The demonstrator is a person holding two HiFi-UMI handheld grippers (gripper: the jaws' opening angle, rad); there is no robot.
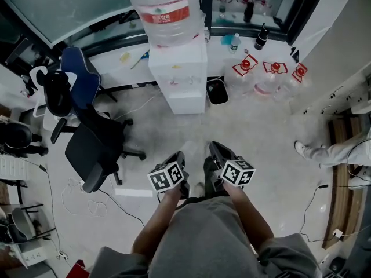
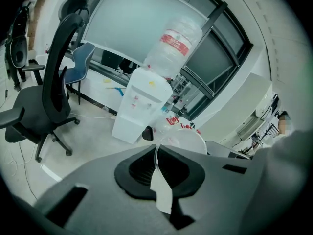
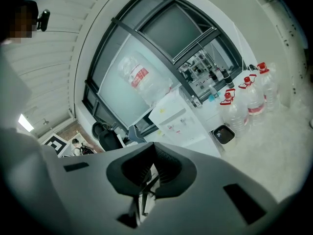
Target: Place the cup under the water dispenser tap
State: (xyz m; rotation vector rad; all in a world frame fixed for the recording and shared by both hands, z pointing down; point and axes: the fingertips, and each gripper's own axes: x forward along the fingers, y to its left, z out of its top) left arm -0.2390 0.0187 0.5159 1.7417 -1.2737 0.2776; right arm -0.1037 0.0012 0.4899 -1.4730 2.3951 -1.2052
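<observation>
Grey floor (image 1: 261,132) fronts the water dispenser (image 1: 178,74); left gripper (image 2: 156,148) pinches the cup (image 2: 190,138), right gripper (image 3: 154,148) pressed together.

No writing here is legible. The big water bottle (image 1: 165,10) upended on the white water dispenser (image 1: 178,77) wears a red label whose pale print is too small to read. The clear jugs (image 3: 254,102) to the right of the dispenser carry red labels, equally unreadable.
</observation>
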